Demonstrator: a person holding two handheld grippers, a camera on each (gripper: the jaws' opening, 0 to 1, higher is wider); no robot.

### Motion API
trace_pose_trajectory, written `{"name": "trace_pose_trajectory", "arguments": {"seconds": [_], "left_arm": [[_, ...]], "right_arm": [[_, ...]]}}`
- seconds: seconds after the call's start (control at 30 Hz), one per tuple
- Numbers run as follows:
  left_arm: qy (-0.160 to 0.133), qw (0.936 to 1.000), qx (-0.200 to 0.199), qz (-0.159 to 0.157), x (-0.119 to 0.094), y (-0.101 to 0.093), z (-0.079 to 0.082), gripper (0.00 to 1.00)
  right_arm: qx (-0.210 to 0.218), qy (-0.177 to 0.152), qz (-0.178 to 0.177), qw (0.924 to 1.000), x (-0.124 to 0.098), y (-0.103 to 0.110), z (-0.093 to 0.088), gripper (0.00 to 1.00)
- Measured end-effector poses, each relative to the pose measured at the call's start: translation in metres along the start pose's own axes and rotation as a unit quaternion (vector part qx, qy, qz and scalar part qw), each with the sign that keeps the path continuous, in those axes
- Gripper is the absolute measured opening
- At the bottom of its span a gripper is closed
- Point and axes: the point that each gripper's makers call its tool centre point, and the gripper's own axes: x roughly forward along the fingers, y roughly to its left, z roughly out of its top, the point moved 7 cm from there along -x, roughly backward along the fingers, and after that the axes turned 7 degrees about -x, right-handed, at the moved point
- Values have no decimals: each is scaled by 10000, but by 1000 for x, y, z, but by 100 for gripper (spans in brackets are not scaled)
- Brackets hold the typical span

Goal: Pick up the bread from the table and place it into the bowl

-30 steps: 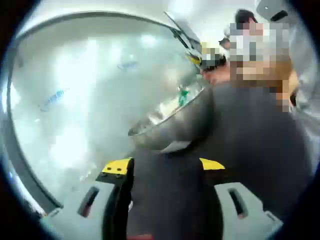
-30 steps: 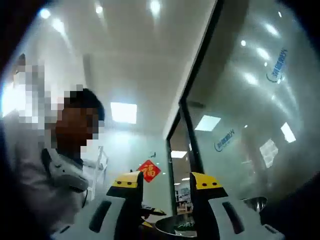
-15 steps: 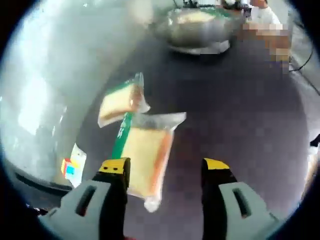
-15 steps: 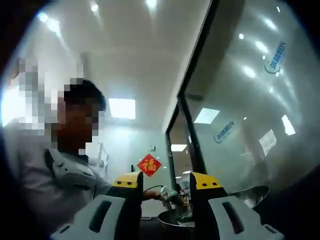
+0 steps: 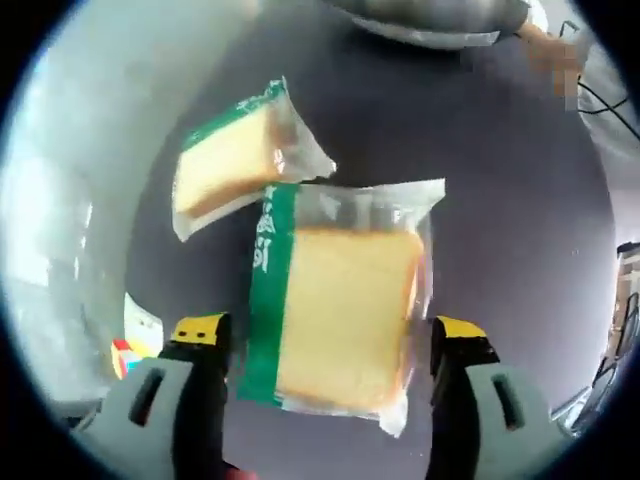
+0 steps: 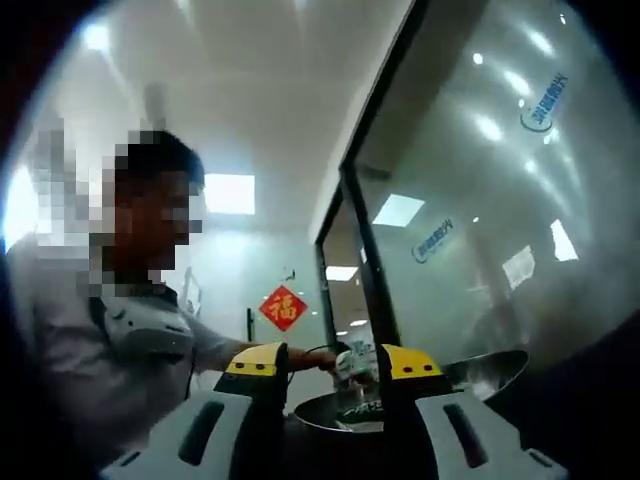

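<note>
In the left gripper view a slice of bread in a clear wrapper with a green stripe (image 5: 340, 315) lies on the dark table between my left gripper's (image 5: 325, 345) open jaws. A second wrapped bread (image 5: 235, 155) lies just beyond it, to the upper left. The metal bowl (image 5: 430, 18) sits at the far top edge. In the right gripper view my right gripper (image 6: 325, 365) stands open with nothing between its jaws, pointing at the metal bowl (image 6: 480, 372) at table level.
A small colourful cube (image 5: 125, 355) lies at the table's left edge by a glass wall (image 5: 60, 200). Cables (image 5: 600, 100) run along the right. A person in a light shirt (image 6: 110, 350) reaches a hand toward the bowl, beside a glass partition (image 6: 500, 200).
The left gripper view has tipped down and closed in on the table; the striped bread now lies between its jaws. The right gripper view has hardly shifted; the person's hand has reached the bowl.
</note>
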Motion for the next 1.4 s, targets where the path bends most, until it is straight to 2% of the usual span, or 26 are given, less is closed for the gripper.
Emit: {"name": "trace_pose_trajectory", "arguments": {"seconds": [0.07, 0.17, 0.23, 0.27, 0.3, 0.43, 0.53, 0.57, 0.63, 0.77, 0.9, 1.0, 1.07, 1.1, 1.13, 1.17, 1.23, 1.27, 1.33, 1.4], "left_arm": [[88, 9997, -54, -226, 7, 2, 1, 74], [251, 9975, -380, -541, 14, 6, -3, 75], [364, 9934, -675, -848, 14, -1, -5, 70], [316, 9948, -582, -768, 15, 1, -3, 69], [322, 9942, -623, -819, 15, 0, -3, 69], [438, 9941, -586, -799, 15, 0, 0, 66], [338, 9945, -648, -749, 8, -5, -1, 52], [314, 9948, -658, -718, 7, -9, -1, 51], [242, 9961, -609, -589, 6, -15, -2, 49], [104, 9969, -684, -374, 0, -12, -8, 48], [219, 9969, -689, -310, -11, -26, -13, 48], [301, 9973, -588, -322, -28, -36, -9, 48], [204, 9979, -499, -355, -43, -48, 5, 48], [99, 9996, -160, -231, -60, -56, 20, 48], [37, 9999, 26, -92, -75, -63, 32, 48], [-188, 9997, 125, 39, -91, -69, 48, 48], [-851, 9954, 426, 96, -122, -86, 84, 48], [-1091, 9925, 537, 97, -136, -93, 100, 48], [-1343, 9876, 806, 108, -154, -105, 131, 48], [-1515, 9817, 1149, 87, -160, -114, 162, 49]], "right_arm": [[21, 90, -16, 10000, 1, -1, -4, 33], [55, 288, -21, 9996, 3, -2, -12, 33], [29, 447, -5, 9990, 5, -1, -18, 33], [28, 505, 16, 9987, 5, 0, -20, 33], [20, 553, 36, 9985, 5, 0, -21, 33], [4, 582, 6, 9983, 4, 0, -21, 33], [-83, 435, -380, 9983, -1, -10, -15, 27], [-55, 396, -467, 9981, -3, -12, -14, 27], [-76, 341, -595, 9976, -6, -16, -11, 27], [-79, 267, -710, 9971, -6, -17, -10, 27], [-87, 277, -704, 9971, -6, -16, -10, 27], [-100, 262, -665, 9974, -5, -14, -9, 27], [-105, 229, -653, 9975, -4, -13, -7, 27], [-112, 223, -656, 9975, -3, -12, -7, 27], [-146, 230, -700, 9972, -3, -11, -7, 26], [-238, 246, -785, 9963, -3, -13, -6, 26], [-271, 229, -811, 9961, -3, -13, -6, 25], [-242, 214, -809, 9962, -3, -13, -5, 25], [-243, 210, -813, 9962, -4, -13, -4, 25], [-252, 202, -812, 9962, -4, -13, -3, 25]]}}
